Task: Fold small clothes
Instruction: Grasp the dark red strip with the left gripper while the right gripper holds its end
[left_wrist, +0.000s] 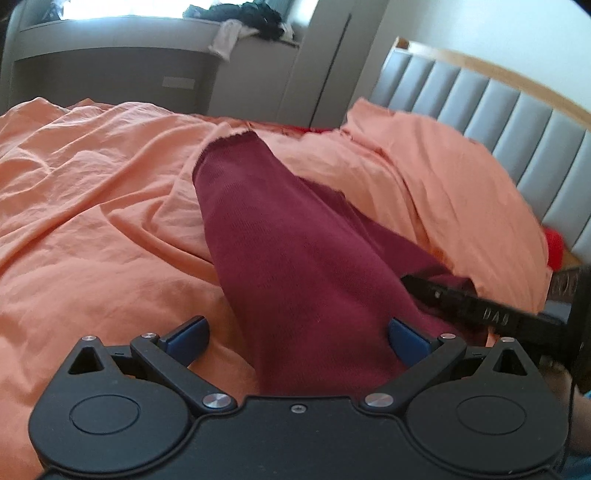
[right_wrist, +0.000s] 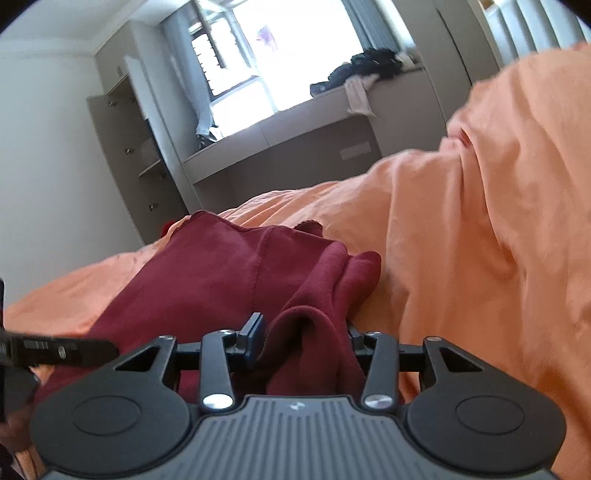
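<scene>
- A wrinkled orange bedsheet (left_wrist: 92, 192) is covering the bed, with a grey padded headboard (left_wrist: 517, 122) at its far right edge.
- A dark red knitted garment (left_wrist: 280, 258) is lying on the sheet near the middle.
- The left gripper (left_wrist: 297, 336) is standing wide open around the garment.
- The right gripper (right_wrist: 304, 341) is pinching a bunched fold of it.

Daylight floods from an overexposed window (right_wrist: 255, 70) (glare washes its panes), with soft blur and fisheye-bent, vignetted edges.
</scene>
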